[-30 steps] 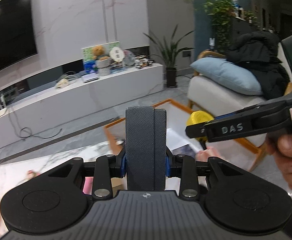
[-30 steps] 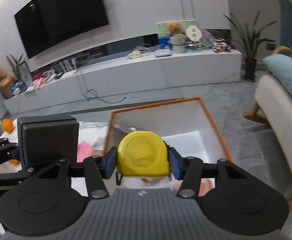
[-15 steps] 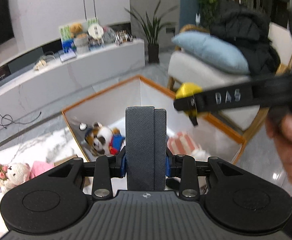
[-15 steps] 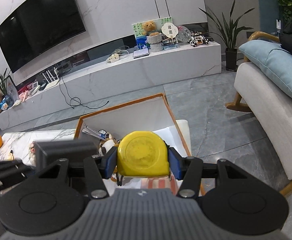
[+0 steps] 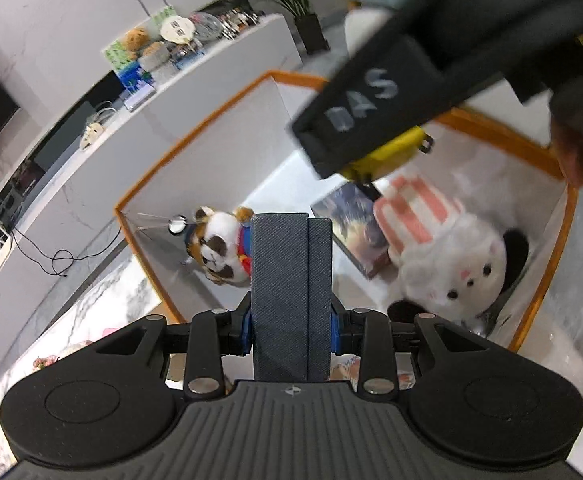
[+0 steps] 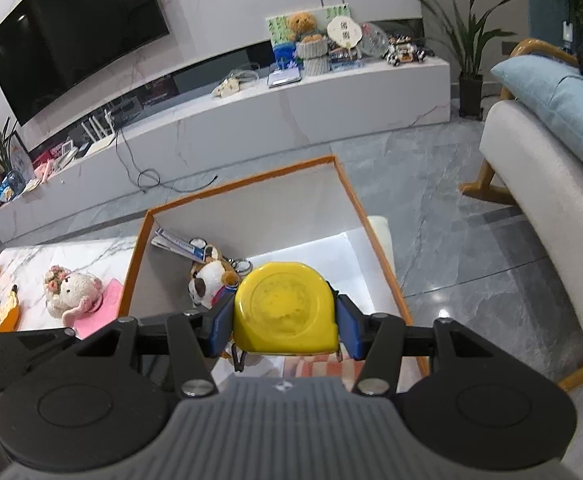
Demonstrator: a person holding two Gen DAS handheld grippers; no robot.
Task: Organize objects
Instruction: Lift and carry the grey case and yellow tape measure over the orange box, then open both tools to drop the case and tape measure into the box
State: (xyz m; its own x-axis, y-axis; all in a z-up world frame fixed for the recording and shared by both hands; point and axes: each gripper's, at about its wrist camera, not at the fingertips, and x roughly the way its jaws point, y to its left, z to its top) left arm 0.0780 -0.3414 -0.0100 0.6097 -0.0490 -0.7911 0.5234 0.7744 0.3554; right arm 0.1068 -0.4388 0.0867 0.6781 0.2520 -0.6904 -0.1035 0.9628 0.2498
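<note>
My left gripper (image 5: 290,330) is shut on a dark grey textured case (image 5: 290,292), held upright over the orange-rimmed white box (image 5: 195,160). My right gripper (image 6: 285,330) is shut on a yellow tape measure (image 6: 285,312) above the same box (image 6: 355,196); that gripper and the tape measure (image 5: 387,152) cross the top of the left wrist view. Inside the box lie a brown-and-white plush dog (image 5: 221,248), a white plush with a red-striped top (image 5: 451,256) and a book (image 5: 355,224).
A marble table (image 6: 67,256) left of the box carries a small plush lamb (image 6: 71,288), a pink cloth and an orange. A white armchair (image 6: 531,184) with a blue cushion stands to the right. A long TV bench (image 6: 251,120) runs along the far wall.
Both grippers have come down and tipped toward the box, which now fills more of each view. The right gripper has moved closer above the left one. Both grips are unchanged.
</note>
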